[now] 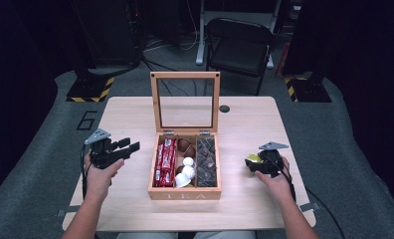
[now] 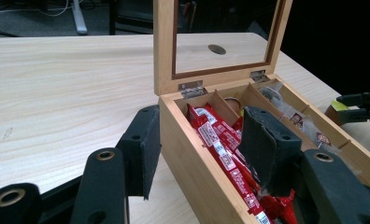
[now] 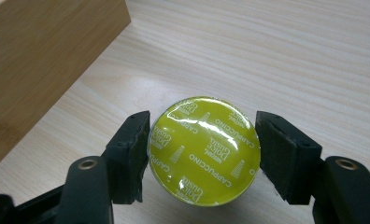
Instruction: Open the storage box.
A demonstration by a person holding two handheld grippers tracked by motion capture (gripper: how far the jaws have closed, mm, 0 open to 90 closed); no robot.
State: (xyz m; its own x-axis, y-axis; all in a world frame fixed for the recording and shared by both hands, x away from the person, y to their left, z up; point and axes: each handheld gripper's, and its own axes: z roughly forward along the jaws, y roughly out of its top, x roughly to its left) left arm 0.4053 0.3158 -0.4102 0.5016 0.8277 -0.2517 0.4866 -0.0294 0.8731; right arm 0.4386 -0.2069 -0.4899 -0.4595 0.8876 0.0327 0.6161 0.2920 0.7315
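Capsule (image 3: 204, 150) lid lettered "Dolce Gusto Cappuccino"; box (image 1: 185, 193) front marked "TEA"

A black folding chair (image 1: 240, 47) stands on the grey floor (image 1: 46, 124) beyond the far edge of the surface (image 1: 249, 129). A round dark grommet (image 1: 224, 108) sits in the surface near that edge. Yellow-black hazard-striped stand bases (image 1: 90, 89) rest on the floor at both far corners.

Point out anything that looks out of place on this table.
One yellow capsule sits outside the tea box, between the right tongs to the box's right, while the other capsules lie in the box's middle compartment. Nothing looks spilled or damaged.
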